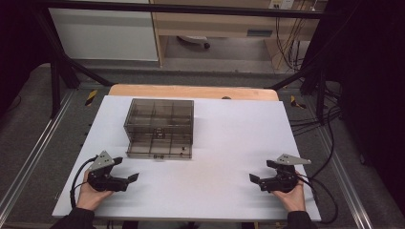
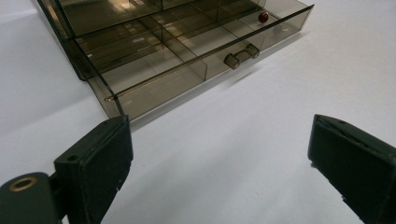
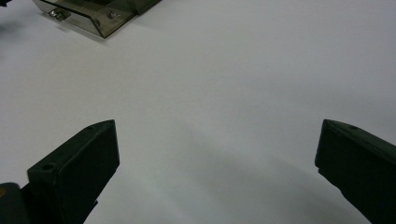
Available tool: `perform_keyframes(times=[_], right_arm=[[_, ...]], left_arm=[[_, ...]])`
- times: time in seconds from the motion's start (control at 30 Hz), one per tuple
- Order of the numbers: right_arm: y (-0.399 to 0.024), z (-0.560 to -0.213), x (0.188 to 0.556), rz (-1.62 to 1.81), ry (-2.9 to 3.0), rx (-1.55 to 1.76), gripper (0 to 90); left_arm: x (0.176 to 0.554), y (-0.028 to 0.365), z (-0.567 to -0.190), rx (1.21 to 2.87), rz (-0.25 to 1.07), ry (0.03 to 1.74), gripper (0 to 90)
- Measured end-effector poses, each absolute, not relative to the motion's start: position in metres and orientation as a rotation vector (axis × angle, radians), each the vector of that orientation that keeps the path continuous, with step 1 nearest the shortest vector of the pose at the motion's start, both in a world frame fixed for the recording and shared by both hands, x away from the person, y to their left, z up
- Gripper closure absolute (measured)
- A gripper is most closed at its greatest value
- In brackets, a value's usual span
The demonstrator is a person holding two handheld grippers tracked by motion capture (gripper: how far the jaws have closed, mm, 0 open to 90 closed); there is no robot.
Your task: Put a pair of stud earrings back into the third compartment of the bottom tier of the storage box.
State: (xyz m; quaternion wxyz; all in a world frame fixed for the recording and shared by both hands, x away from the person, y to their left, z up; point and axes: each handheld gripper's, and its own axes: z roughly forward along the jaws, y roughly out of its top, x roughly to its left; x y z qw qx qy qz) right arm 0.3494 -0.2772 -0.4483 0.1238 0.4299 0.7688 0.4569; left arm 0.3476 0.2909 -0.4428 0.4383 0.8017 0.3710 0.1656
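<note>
Smoky plastic drawer box (image 1: pixel 159 128) sits light; both wide-open, empty tongs, left (image 1: pixel 125 177) and right (image 1: pixel 258 178), may shove it.

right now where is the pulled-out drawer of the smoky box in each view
High view: the drawer sits left of centre, at the box's near side.
Left gripper view: the drawer fills the upper left.
Right gripper view: one drawer corner at top left.
Shared landmark: the drawer's handle.

You're clearly in a lab: black metal frame (image 1: pixel 67 62) around your white worktop (image 1: pixel 229 143), cables (image 1: pixel 286 43) dangling behind, bare floor.
</note>
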Motion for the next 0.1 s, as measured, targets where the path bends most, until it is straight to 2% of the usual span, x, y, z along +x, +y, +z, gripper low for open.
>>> perform_keyframes(times=[0.1], right_arm=[[-0.2779,-0.4479,0.3486,1.339,2.235,1.256,0.4]], left_arm=[[0.3474,0.2907,-0.4430,1.993,0.408,0.925,6.3]])
